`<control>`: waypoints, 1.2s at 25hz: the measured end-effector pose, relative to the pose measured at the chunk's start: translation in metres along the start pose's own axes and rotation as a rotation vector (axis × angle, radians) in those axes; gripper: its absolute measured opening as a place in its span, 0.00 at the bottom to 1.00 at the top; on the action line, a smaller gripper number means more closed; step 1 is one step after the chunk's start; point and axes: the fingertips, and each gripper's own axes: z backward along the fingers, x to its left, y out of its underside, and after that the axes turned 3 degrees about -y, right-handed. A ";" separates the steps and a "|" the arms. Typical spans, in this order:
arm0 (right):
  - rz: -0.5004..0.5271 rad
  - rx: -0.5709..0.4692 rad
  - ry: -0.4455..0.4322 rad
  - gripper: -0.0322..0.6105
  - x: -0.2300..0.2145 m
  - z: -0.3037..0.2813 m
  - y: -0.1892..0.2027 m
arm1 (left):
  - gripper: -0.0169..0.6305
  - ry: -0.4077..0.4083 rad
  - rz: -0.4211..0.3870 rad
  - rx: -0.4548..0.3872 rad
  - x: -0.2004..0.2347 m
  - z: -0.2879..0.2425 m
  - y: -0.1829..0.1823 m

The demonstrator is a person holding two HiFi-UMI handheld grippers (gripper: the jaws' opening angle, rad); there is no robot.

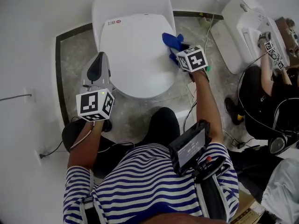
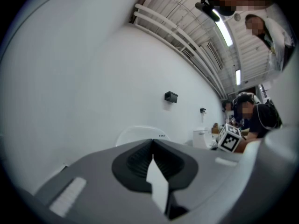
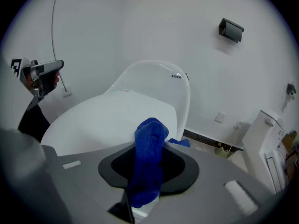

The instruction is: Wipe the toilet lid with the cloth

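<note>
Toilet lid [image 1: 133, 59]: white, closed, lying flat on the toilet.
Cloth [image 1: 172, 39]: blue, bunched, at the lid's right edge.
Right tongs [image 1: 180, 49]: clamped on the cloth, angled downward.
Left tongs [image 1: 100, 56]: jaws pressed together, holding nothing, beside the lid's left edge.

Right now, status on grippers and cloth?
Right gripper shut on blue cloth, at toilet lid right edge. Left gripper shut, empty, beside lid. Nothing blocking.

We note the toilet lid [image 1: 133, 55] as smooth, glossy white plastic; the cloth [image 1: 173, 40] as blue looped fabric, matt; the floor [image 1: 74, 55] as veined grey stone.
</note>
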 end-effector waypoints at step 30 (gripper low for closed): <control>0.397 -0.140 -0.280 0.23 0.280 -0.032 -0.136 | 0.03 -0.097 -0.011 -0.020 0.054 0.035 -0.014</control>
